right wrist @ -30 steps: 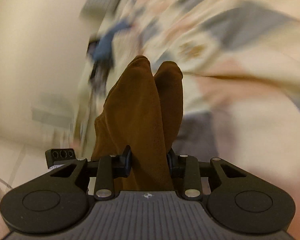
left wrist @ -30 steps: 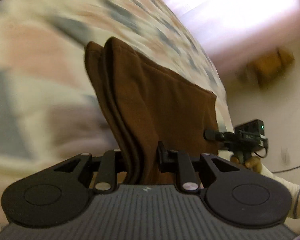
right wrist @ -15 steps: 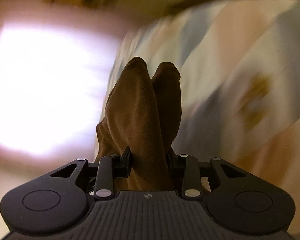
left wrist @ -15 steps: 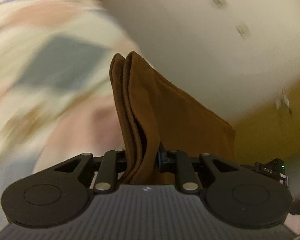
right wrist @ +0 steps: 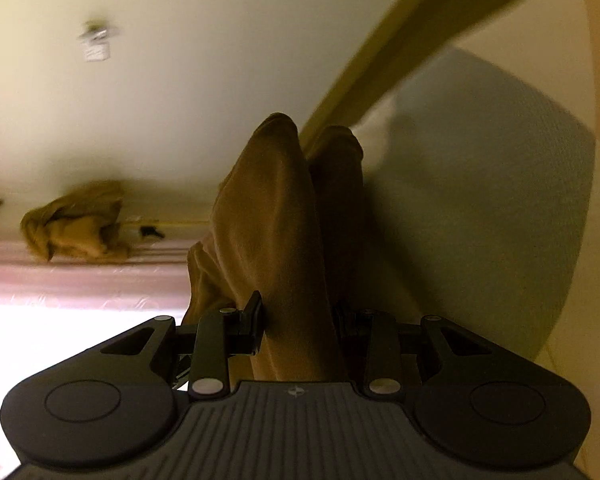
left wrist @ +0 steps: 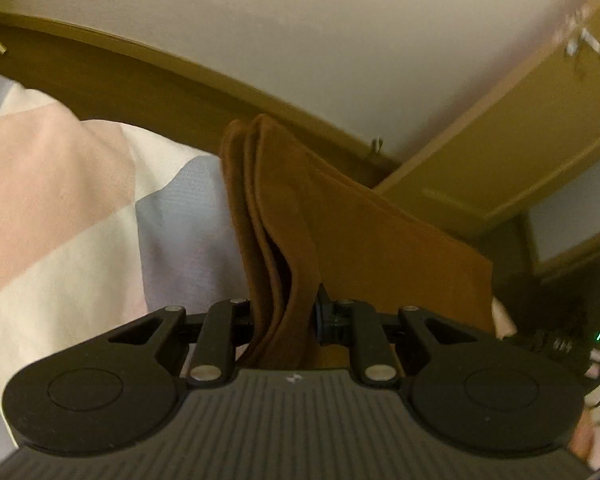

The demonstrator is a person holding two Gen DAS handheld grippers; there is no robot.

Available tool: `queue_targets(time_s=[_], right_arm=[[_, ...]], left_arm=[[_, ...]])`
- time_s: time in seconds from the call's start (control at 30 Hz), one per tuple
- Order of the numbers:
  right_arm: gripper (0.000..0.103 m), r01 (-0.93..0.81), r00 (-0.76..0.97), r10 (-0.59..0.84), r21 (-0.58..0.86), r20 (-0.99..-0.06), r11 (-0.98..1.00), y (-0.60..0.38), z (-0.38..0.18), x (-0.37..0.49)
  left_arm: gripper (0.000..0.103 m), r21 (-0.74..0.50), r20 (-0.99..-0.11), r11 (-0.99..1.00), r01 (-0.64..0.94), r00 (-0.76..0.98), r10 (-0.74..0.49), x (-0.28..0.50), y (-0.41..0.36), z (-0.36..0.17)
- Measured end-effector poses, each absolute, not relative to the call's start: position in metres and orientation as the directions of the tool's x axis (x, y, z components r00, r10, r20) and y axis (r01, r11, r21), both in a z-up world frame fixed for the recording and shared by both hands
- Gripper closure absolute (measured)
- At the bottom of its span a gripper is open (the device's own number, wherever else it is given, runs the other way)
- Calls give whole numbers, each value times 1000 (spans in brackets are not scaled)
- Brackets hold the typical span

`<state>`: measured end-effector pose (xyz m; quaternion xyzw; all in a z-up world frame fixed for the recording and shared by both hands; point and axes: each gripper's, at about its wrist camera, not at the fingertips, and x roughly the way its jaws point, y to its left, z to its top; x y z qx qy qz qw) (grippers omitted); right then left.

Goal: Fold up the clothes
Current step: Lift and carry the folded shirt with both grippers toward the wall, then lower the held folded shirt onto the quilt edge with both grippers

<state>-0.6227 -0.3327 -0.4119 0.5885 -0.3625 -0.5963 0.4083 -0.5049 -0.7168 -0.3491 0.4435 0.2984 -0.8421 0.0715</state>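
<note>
Gripping folded brown cloth, left gripper and right gripper jaws clenched, folds running forward.

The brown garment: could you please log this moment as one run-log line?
left gripper: shut on brown garment | right gripper: shut on brown garment | garment: folded layers, lifted | backdrop: patterned bedding

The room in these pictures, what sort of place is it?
Probably a bedroom: a patchwork quilt lies against a wooden headboard, and a crumpled cloth sits by the window. Both jaws pinch a brown garment.
</note>
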Motion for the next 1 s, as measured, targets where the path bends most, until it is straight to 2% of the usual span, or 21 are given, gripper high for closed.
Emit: queue_targets(time_s=[0.13, 0.27, 0.37, 0.43, 0.47, 0.6, 0.67, 0.73, 0.87, 0.93, 1.0], right_arm=[[70, 28, -23, -903, 903, -429, -430, -343, -419, -620], [71, -6, -71, -889, 891, -452, -453, -353, -425, -616], [70, 37, -38, -880, 879, -474, -475, -361, -422, -619], [67, 66, -16, -873, 870, -488, -488, -367, -420, -621], [60, 81, -5, -869, 866, -495, -494, -369, -419, -622], [56, 327, -99, -805, 745, -585, -582, -374, -369, -628], [56, 452, -144, -793, 674, -592, -584, -386, -355, -615], [62, 567, -189, -784, 587, -591, -579, -398, -341, -602], [94, 752, -277, -773, 371, -571, -544, -422, -312, -576], [95, 801, -284, -764, 296, -579, -521, -441, -320, -567], [98, 798, -278, -723, 267, -632, -540, -456, -336, -574]], left_arm=[[87, -415, -809, -837, 356, -565, 161, -521, -718, -366], [87, -410, -793, -849, 332, -589, 153, -525, -714, -381], [82, -430, -778, -829, 357, -612, 140, -519, -720, -384], [81, -448, -768, -809, 381, -627, 130, -513, -726, -384], [81, -446, -765, -805, 391, -634, 116, -509, -727, -382], [81, -342, -747, -803, 488, -659, -82, -490, -730, -340], [82, -330, -714, -790, 517, -684, -149, -483, -729, -321], [81, -348, -674, -827, 442, -731, -107, -487, -712, -307], [81, -252, -709, -933, 258, -705, -3, -527, -658, -317], [81, -190, -730, -950, 246, -683, -31, -546, -645, -334], [81, -130, -748, -953, 274, -658, -87, -552, -645, -358]])
